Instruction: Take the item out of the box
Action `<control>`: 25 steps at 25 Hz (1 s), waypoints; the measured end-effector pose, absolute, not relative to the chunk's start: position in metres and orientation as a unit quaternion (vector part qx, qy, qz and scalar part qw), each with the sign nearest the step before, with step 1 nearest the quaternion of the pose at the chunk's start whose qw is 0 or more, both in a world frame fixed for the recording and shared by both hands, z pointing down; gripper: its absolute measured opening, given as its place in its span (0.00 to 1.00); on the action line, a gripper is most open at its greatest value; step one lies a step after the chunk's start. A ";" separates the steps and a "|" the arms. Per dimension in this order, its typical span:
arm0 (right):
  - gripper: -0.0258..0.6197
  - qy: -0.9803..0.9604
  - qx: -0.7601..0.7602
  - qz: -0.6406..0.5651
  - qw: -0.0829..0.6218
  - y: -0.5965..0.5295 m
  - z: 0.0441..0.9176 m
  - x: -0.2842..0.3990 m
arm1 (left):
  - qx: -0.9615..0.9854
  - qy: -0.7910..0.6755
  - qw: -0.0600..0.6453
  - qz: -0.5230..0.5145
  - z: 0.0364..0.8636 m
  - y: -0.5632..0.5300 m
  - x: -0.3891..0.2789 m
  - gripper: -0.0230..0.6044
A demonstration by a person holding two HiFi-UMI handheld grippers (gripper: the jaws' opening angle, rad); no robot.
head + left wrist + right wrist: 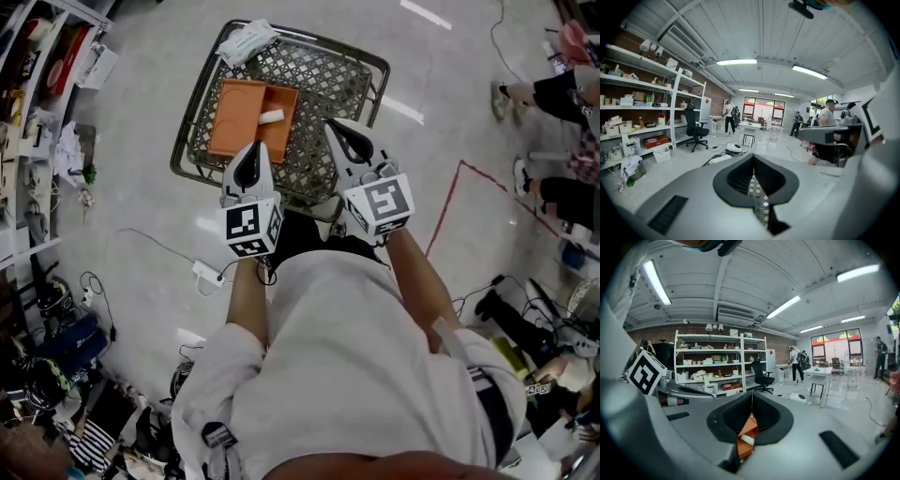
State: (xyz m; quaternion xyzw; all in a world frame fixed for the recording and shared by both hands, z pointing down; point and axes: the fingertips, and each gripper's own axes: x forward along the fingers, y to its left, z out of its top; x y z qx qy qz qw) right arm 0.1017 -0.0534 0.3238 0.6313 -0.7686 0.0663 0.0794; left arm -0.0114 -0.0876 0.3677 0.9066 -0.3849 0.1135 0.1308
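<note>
An open orange box lies in a metal lattice basket on the floor. A small white cylindrical item rests at the box's right side. My left gripper hovers just near of the box, jaws together and holding nothing. My right gripper hangs over the lattice to the right of the box, also shut and empty. In the right gripper view the box and the item show through the slit below the closed gripper. In the left gripper view only lattice shows below the gripper.
A white packet lies on the basket's far left corner. A power strip and cables lie on the floor to the near left. Shelves line the left side. Seated people and a red tape line are to the right.
</note>
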 end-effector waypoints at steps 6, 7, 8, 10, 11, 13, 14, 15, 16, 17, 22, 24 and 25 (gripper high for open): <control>0.05 -0.767 0.619 0.112 0.128 -0.110 0.365 0.078 | 0.907 -0.365 0.161 0.136 0.406 -0.138 -0.034 0.05; 0.05 -0.767 0.616 0.116 0.137 -0.116 0.371 0.073 | 0.906 -0.362 0.169 0.138 0.413 -0.143 -0.037 0.05; 0.05 -0.767 0.613 0.119 0.148 -0.121 0.377 0.070 | 0.905 -0.360 0.177 0.140 0.420 -0.147 -0.039 0.05; 0.05 -0.766 0.608 0.127 0.166 -0.127 0.389 0.065 | 0.904 -0.354 0.193 0.144 0.435 -0.153 -0.042 0.05; 0.05 -0.765 0.606 0.130 0.173 -0.130 0.395 0.063 | 0.903 -0.351 0.198 0.147 0.441 -0.155 -0.042 0.05; 0.05 -0.763 0.604 0.137 0.186 -0.134 0.404 0.061 | 0.903 -0.345 0.205 0.153 0.451 -0.159 -0.042 0.05; 0.05 -0.762 0.602 0.140 0.192 -0.135 0.408 0.059 | 0.903 -0.343 0.208 0.155 0.456 -0.161 -0.042 0.05; 0.05 -0.762 0.600 0.142 0.199 -0.136 0.412 0.057 | 0.902 -0.342 0.213 0.157 0.460 -0.162 -0.042 0.05; 0.05 -0.763 0.596 0.144 0.206 -0.137 0.416 0.055 | 0.901 -0.342 0.217 0.158 0.464 -0.163 -0.043 0.05; 0.05 -0.764 0.592 0.145 0.211 -0.139 0.420 0.053 | 0.899 -0.342 0.222 0.159 0.468 -0.164 -0.043 0.05; 0.05 -0.771 0.573 0.153 0.232 -0.154 0.442 0.051 | 0.891 -0.351 0.237 0.165 0.488 -0.177 -0.044 0.05; 0.05 -0.775 0.565 0.156 0.237 -0.160 0.450 0.054 | 0.886 -0.358 0.241 0.169 0.495 -0.180 -0.044 0.05; 0.05 -0.777 0.560 0.158 0.239 -0.162 0.455 0.055 | 0.883 -0.363 0.243 0.172 0.498 -0.180 -0.045 0.05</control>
